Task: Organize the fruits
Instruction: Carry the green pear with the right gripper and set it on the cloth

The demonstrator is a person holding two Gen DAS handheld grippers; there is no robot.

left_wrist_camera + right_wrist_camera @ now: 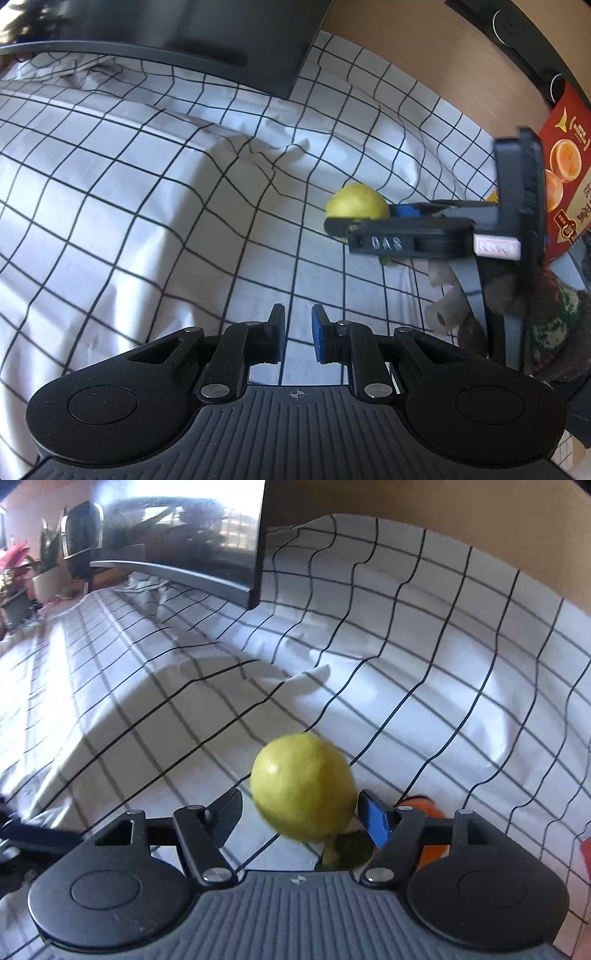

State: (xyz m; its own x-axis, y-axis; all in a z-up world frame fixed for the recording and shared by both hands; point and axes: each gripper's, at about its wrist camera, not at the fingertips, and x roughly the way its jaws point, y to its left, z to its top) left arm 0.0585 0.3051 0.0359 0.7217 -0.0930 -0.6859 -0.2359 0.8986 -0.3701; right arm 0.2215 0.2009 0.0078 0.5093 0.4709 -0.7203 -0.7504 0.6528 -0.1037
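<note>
A yellow-green lemon [302, 786] sits between the fingers of my right gripper [300, 812], above the white checked cloth [147, 709]. The jaws are spread a little wider than the fruit, and I cannot tell whether the pads touch it. A green leaf or stem [347, 853] hangs under it. An orange fruit [430, 834] lies behind the right finger. In the left wrist view the same lemon [356, 201] shows at the right gripper's tip [345, 227]. My left gripper [298, 338] is nearly shut and empty, low over the cloth.
A dark monitor [177, 33] stands at the back on the cloth. A red printed box [565, 173] and a dark bowl or bag with items [546, 314] are at the right. Potted plants [18, 572] stand far left.
</note>
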